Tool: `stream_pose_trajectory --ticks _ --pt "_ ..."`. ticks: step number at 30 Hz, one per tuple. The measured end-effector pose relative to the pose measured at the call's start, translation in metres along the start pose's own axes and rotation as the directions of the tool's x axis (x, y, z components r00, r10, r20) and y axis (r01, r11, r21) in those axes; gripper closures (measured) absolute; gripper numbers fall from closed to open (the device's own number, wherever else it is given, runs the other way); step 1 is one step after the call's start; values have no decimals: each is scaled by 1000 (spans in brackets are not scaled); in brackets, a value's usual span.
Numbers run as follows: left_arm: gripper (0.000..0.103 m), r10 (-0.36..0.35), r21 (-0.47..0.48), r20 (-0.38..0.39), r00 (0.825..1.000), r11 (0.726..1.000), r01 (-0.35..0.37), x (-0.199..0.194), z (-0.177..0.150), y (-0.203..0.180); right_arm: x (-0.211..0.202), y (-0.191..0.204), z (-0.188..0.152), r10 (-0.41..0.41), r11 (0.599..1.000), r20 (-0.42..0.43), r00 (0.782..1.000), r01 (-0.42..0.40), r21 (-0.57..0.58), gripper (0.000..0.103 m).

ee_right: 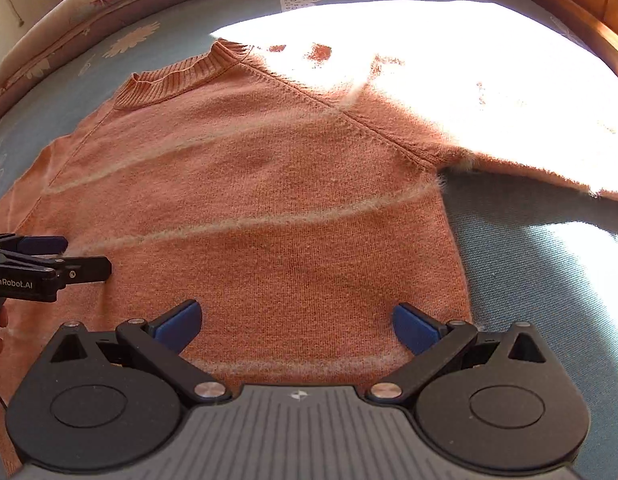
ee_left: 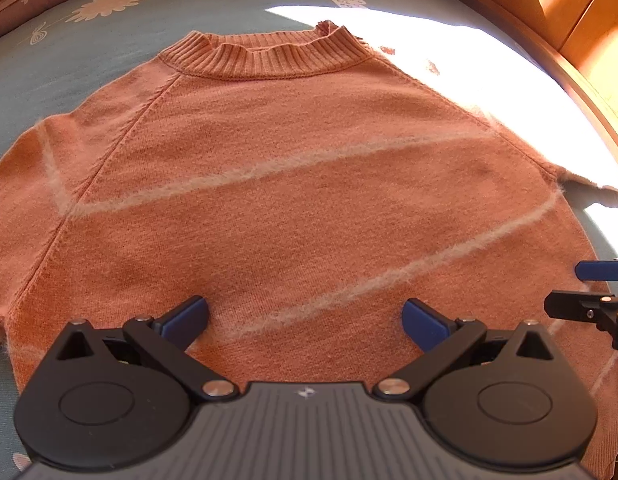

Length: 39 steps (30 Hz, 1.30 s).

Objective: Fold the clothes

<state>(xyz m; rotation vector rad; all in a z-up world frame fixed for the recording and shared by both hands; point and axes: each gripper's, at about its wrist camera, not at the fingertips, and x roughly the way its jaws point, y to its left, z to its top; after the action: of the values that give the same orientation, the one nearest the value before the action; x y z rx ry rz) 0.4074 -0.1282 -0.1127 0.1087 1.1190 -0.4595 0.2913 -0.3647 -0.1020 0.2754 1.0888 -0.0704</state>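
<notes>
both sets of tongs sit right under my cameras, and each one stands wide apart with nothing between the blue pads: the left gripper (ee_left: 305,322) hangs over the lower middle of the orange sweater (ee_left: 293,184), and the right gripper (ee_right: 297,326) hangs over the lower right part of the same garment, close to its side edge. i read this as the start of a fold, with the sweater lying spread flat, front or back up i cannot tell, on the blue floral bedspread (ee_left: 89,44), its ribbed collar (ee_left: 269,54) pointing away from me and the hem near me, mostly hidden under the tools. both sleeves are out to the sides; the far sleeve (ee_right: 549,168) on the right runs into hard sunlight and is washed out, so i cannot judge its end. to do this step well i judge that i should drop each pair of pads onto one edge point, pinch a single clean layer of knit rather than a bunch, and keep both hands level so the fold line stays straight. fuzzy pale stripes (ee_left: 269,172) cross the body on a slant, so they make a poor guide for alignment; the side seams serve better. neither tool touches the cloth as far as i can see.
</notes>
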Motion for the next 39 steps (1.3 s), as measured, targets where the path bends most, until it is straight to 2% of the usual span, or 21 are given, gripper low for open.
stream_pose_trajectory --ticks 3,8,12,15,20,23,27,30,33,35,39 --pt "1 4 -5 -3 1000 1000 -4 1 1 0 -7 -11 -12 -25 999 8 1000 25 -38 0" --pt "1 28 -18 -5 1000 999 -28 2 1 -3 -30 -29 -10 28 999 31 999 -27 -21 0" --pt "1 43 -42 -8 999 998 -43 3 3 -3 -44 -46 25 25 1000 164 986 -22 -18 0" --pt "1 48 -42 -15 999 998 -49 3 4 -4 -38 -72 59 6 999 245 970 -17 43 0" --pt "1 56 -36 -24 998 998 -56 4 5 -3 -10 -120 94 -34 990 279 960 -5 138 0" --pt "1 65 -35 -35 997 997 -66 5 7 -4 6 -137 92 -58 987 236 970 20 159 0" --pt "1 71 -36 -54 996 997 -73 7 9 -5 -1 -178 71 -163 961 235 958 100 260 0" --pt "0 76 -35 -69 995 996 -78 8 11 -6 -16 -214 59 -166 943 261 951 75 324 0" --pt "0 86 -39 -80 993 995 -89 10 12 -7 -27 -224 66 -182 938 269 946 84 336 0" --pt "0 94 -42 -86 992 994 -98 12 13 -9 -28 -224 75 -149 944 292 945 49 325 0" --pt "0 103 -53 -92 990 993 -108 13 13 -11 -11 -215 87 -29 947 274 961 -61 315 0"
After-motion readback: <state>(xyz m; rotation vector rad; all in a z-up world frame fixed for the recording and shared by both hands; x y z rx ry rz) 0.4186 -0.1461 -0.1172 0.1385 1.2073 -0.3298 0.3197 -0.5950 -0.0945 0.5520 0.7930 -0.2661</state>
